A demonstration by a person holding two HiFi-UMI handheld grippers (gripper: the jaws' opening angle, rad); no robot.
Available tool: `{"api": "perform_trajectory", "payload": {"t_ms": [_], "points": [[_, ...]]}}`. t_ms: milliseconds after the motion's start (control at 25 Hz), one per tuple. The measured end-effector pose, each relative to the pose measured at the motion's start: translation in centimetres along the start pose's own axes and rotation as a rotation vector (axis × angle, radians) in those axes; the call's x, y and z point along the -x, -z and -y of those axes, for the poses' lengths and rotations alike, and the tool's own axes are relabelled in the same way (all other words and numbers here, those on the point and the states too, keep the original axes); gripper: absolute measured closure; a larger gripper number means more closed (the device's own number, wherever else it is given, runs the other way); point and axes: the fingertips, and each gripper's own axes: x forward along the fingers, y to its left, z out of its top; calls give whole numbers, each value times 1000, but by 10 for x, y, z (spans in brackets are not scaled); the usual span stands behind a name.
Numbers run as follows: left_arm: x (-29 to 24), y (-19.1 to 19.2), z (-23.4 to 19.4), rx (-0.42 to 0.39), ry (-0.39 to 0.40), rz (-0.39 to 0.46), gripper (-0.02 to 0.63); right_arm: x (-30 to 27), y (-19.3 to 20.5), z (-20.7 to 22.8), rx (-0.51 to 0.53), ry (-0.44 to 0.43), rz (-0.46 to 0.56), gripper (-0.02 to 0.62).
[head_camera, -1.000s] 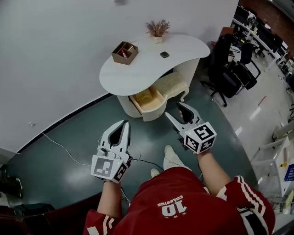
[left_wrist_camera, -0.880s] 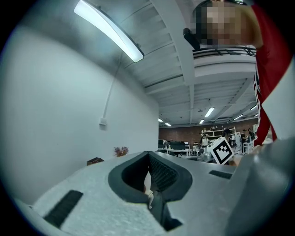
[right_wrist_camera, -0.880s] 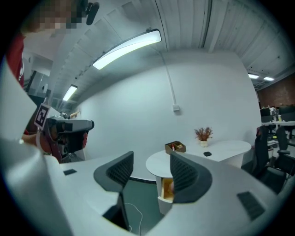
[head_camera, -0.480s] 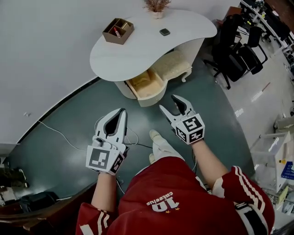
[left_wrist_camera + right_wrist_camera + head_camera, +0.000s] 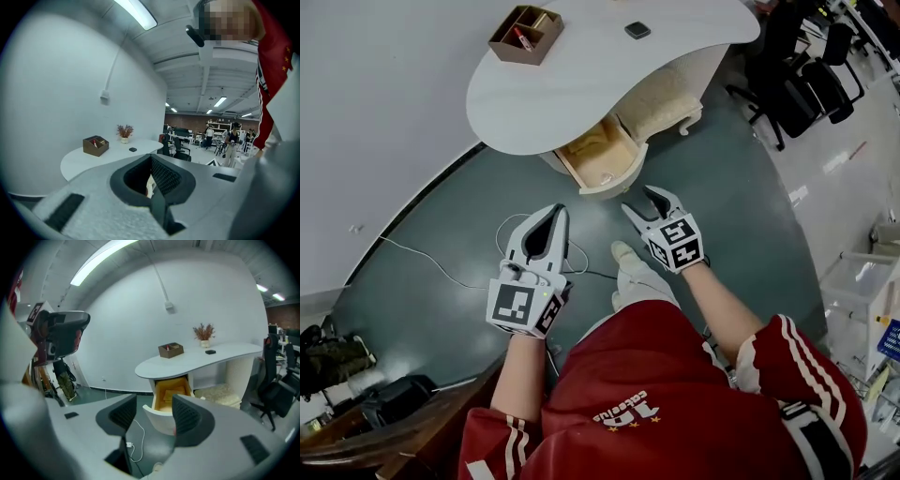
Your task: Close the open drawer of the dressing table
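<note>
The white dressing table (image 5: 581, 84) stands against the wall, and its wooden drawer (image 5: 602, 157) is pulled out toward me. My right gripper (image 5: 645, 202) is open, a short way in front of the drawer's curved white front and apart from it. In the right gripper view the open drawer (image 5: 169, 397) shows between the spread fingers of the right gripper (image 5: 154, 412). My left gripper (image 5: 557, 212) is shut on nothing, lower left of the drawer over the floor. In the left gripper view the left gripper (image 5: 151, 157) has its tips together, and the tabletop (image 5: 103, 157) lies beyond.
On the tabletop sit a brown organiser box (image 5: 525, 33) and a small dark object (image 5: 637, 30). A cream cushioned stool (image 5: 661, 94) is tucked under the table. Black office chairs (image 5: 811, 70) stand to the right. A white cable (image 5: 441, 267) runs over the green floor.
I have stepped closer to the table, so it sits higher in the head view. Both grippers are nearer the drawer. Neither has changed its state.
</note>
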Motion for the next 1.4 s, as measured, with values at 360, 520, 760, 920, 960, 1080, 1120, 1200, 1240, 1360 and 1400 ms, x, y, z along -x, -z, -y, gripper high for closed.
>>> {"api": "perform_trajectory", "payload": {"t_ms": [360, 520, 760, 920, 960, 1080, 1120, 1200, 1240, 1360, 1400], "points": [[-44, 45, -28, 18, -14, -92, 604, -78, 78, 35, 40, 26, -143, 370], [-54, 54, -37, -32, -18, -141, 604, -101, 108, 55, 1, 59, -202, 375], [-66, 64, -42, -43, 6, -192, 604, -128, 144, 58, -5, 55, -297, 380], [-78, 73, -42, -19, 19, -218, 604, -143, 164, 63, -26, 50, -337, 383], [-82, 78, -44, 4, 15, -224, 604, -147, 168, 65, -30, 49, -345, 383], [-95, 95, -53, 67, -6, -249, 604, -156, 177, 70, -63, 57, -358, 385], [-100, 102, -57, 86, -15, -255, 604, -160, 181, 72, -69, 58, -365, 390], [-107, 115, -67, 134, -46, -262, 604, -168, 189, 74, -50, 48, -388, 391], [-109, 119, -70, 164, -62, -262, 604, -172, 192, 76, -27, 39, -403, 394], [-115, 121, -67, 215, -58, -255, 604, -174, 204, 78, 3, 29, -446, 410], [-117, 119, -66, 222, -50, -253, 604, -174, 206, 78, -2, 31, -454, 417]]}}
